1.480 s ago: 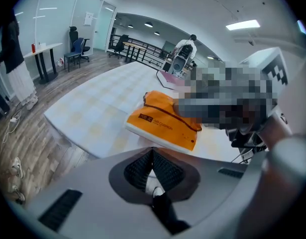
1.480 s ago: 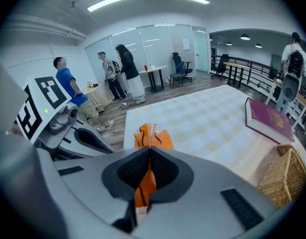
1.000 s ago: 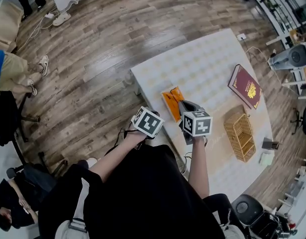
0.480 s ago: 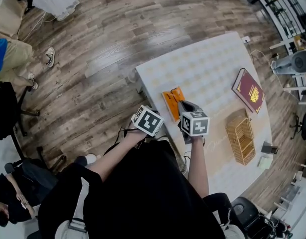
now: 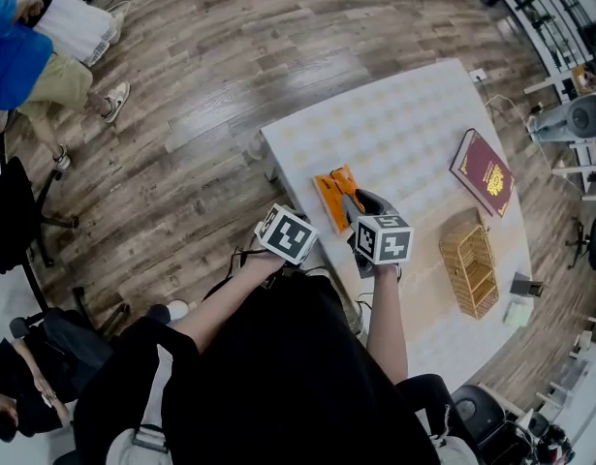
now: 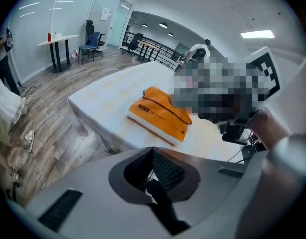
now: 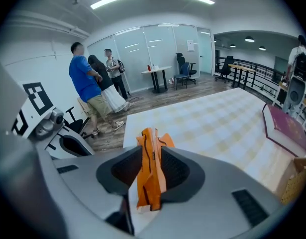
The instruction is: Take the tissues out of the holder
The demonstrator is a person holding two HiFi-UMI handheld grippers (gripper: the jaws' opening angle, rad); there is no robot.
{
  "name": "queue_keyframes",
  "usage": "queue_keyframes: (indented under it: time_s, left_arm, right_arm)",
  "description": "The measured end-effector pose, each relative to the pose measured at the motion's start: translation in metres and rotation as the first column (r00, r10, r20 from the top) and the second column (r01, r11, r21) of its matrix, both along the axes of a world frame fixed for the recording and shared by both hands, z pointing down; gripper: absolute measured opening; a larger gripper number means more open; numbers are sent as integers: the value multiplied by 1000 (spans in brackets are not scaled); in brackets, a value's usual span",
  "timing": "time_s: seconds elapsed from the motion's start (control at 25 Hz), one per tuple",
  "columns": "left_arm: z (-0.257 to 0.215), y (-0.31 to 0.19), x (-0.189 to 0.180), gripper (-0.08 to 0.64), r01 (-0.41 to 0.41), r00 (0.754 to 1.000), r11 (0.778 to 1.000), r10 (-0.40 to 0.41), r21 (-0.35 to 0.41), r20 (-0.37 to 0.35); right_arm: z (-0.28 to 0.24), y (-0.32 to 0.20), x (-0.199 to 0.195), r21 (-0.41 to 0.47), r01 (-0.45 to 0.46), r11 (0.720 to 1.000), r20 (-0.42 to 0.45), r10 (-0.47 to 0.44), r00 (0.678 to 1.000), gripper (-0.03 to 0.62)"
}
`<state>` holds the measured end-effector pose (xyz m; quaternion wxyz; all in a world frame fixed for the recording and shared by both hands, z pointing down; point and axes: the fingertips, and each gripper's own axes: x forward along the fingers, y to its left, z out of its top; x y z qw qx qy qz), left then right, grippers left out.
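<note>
The orange tissue pack (image 5: 333, 194) lies on the white table (image 5: 394, 124), its near edge lifted. In the right gripper view the pack (image 7: 151, 156) stands crumpled on edge between the jaws. My right gripper (image 5: 355, 204) is at the pack's right edge; its jaws have just been opening and now stand apart, with the pack loose between them. My left gripper (image 5: 296, 232) hovers off the table's near-left corner, apart from the pack (image 6: 160, 114). Its pads (image 6: 153, 156) meet with nothing between them. The wicker holder (image 5: 469, 264) sits to the right.
A dark red book (image 5: 485, 174) lies beyond the holder, near the table's right edge. Small items (image 5: 521, 296) sit at the near right edge. People (image 7: 93, 83) stand on the wooden floor to the left, beside a dark chair (image 5: 16, 231).
The right gripper's jaws have parted around the pack. The pack's near edge now sits higher and its shape looks more crumpled. People at the upper left have shifted.
</note>
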<state>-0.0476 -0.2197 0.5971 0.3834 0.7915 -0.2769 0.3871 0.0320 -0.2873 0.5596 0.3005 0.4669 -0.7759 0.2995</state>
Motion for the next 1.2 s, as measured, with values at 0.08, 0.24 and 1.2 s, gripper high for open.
queue_keyframes:
  time_s: [0.08,0.24,1.2]
  left_arm:
    - [-2,-2,1,0,1,1000,1000,-1,11,3]
    - [-5,-4,6,0,-5,1000,1000,5,28,6]
    - [-6,27,52,0,-95,995,990,90,105,51]
  right_arm:
    - [-8,0,4,21,-12,1000,-1,12,1000,110]
    - [-22,4,14,49,-52,997,15,51,999,109]
    - [-9,93,31,-67,-171,983,75,175,982,15]
